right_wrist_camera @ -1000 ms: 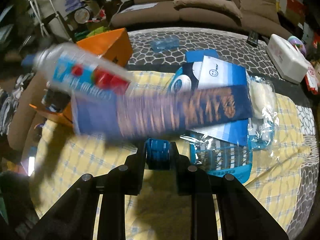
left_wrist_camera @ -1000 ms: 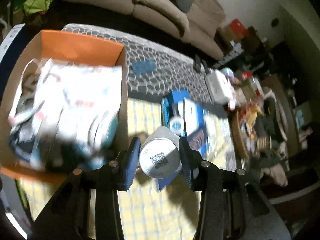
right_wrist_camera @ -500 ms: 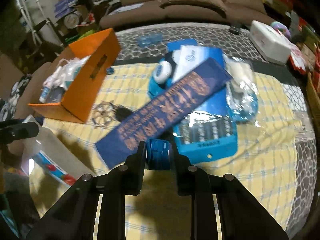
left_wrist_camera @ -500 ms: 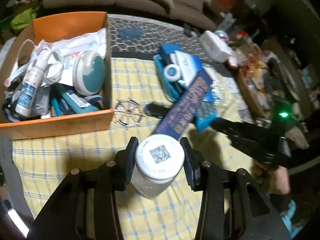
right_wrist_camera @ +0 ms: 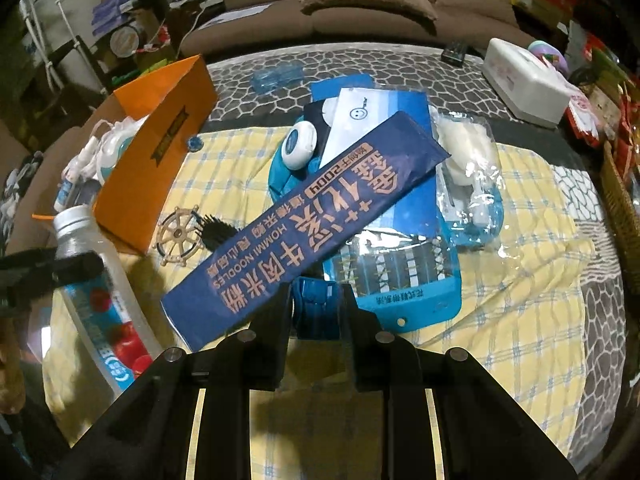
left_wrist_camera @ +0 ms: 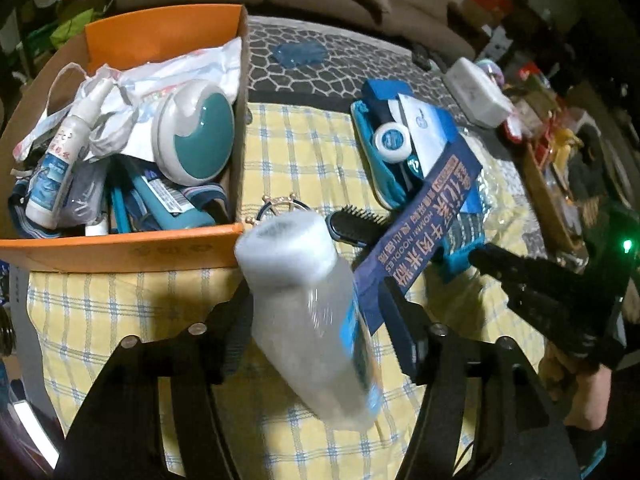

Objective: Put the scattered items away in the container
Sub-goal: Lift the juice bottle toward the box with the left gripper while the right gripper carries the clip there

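A clear plastic bottle (left_wrist_camera: 308,312) with a white cap and a blue and red label stands between the jaws of my left gripper (left_wrist_camera: 316,312), just in front of the orange box (left_wrist_camera: 120,248). The jaws look spread wider than the bottle, which is blurred and tilted. The bottle also shows in the right wrist view (right_wrist_camera: 100,300). My right gripper (right_wrist_camera: 316,308) is shut on the end of a long dark blue noodle packet (right_wrist_camera: 308,220), also in the left wrist view (left_wrist_camera: 424,240), and holds it over the yellow checked cloth (right_wrist_camera: 520,320).
The box holds a spray bottle (left_wrist_camera: 56,168), a teal and white round case (left_wrist_camera: 196,136) and bags. A wooden ship's wheel (right_wrist_camera: 180,236), a black brush (right_wrist_camera: 216,232), a blue pouch (right_wrist_camera: 400,280), a clear bag (right_wrist_camera: 468,168) and a white box (right_wrist_camera: 524,80) lie around.
The left jaws have spread apart and the bottle now tips between them, its side showing. The right gripper has drawn the noodle packet slightly nearer.
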### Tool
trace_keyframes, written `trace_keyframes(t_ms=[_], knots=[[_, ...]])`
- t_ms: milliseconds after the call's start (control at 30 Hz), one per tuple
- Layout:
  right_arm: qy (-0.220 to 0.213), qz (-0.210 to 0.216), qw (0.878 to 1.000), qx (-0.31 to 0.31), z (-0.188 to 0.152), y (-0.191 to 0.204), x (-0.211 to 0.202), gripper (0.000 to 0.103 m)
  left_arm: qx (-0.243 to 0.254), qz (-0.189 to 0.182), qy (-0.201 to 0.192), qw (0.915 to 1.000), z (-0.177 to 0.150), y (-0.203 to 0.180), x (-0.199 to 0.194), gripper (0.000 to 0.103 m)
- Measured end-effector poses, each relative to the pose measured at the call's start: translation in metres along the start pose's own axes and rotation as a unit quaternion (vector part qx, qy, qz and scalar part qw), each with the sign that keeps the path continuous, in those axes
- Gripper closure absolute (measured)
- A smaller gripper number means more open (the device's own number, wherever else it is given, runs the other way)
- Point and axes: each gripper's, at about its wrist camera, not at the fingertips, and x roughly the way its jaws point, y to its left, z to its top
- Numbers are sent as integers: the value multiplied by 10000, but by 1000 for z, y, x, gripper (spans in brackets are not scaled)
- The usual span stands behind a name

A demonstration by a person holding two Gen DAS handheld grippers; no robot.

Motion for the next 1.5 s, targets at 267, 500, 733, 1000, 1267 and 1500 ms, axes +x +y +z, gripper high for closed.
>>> trace_keyframes(t_ms=[267,500,733,1000,1267,1500], knots=[[-91,115,9998,-108,0,7,-4,81,62,164,129,9998,-11,-10,21,41],[-72,212,9997,-65,-1,6,-3,81,-79,691,187,9974,-13,-5,31,25],[-53,149,9997,-193,-2,13,-2,81,-82,1123,520,9923,-16,-6,52,21],[-37,113,9998,-157,-2,11,1,81,175,1250,952,9874,-27,-11,68,42],[-79,53,9999,-120,-2,9,1,81,472,1046,614,9915,-29,-25,39,44],[-58,2,10000,-31,-2,4,6,81,458,597,121,9971,-19,-21,1,44]])
